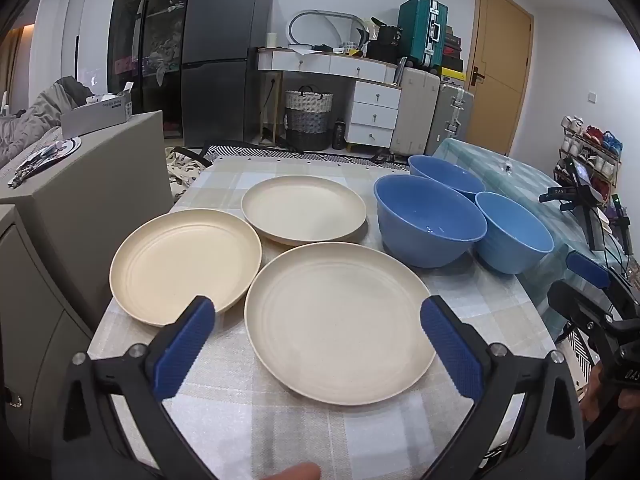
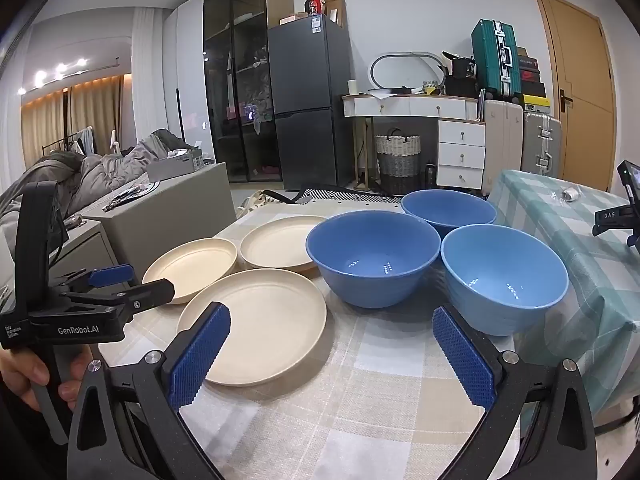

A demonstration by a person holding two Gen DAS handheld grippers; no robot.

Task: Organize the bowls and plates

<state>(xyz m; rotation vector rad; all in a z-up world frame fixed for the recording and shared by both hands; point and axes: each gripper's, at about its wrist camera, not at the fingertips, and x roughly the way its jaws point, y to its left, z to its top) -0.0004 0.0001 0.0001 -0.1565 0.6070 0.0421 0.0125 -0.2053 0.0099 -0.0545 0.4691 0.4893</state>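
Note:
Three cream plates lie apart on the checked tablecloth: a near plate (image 1: pixel 340 322) (image 2: pixel 256 326), a left plate (image 1: pixel 184 264) (image 2: pixel 192 264) and a far plate (image 1: pixel 304 210) (image 2: pixel 280 246). To their right stand three blue bowls: a middle bowl (image 1: pixel 430 220) (image 2: pixel 372 258), a far bowl (image 1: pixel 448 176) (image 2: pixel 448 210) and a right bowl (image 1: pixel 514 232) (image 2: pixel 504 278). My left gripper (image 1: pixel 318 316) hangs open above the near plate, nothing between its blue pads. My right gripper (image 2: pixel 332 326) is open over the cloth in front of the bowls, touching nothing. The left gripper (image 2: pixel 120 280) also shows in the right wrist view, held by a hand.
A grey cabinet (image 1: pixel 92 184) stands close to the table's left side. A second table with a teal checked cloth (image 2: pixel 568 216) adjoins on the right, near a black camera stand (image 1: pixel 588 216). A fridge (image 2: pixel 308 100), white drawers and suitcases stand at the back.

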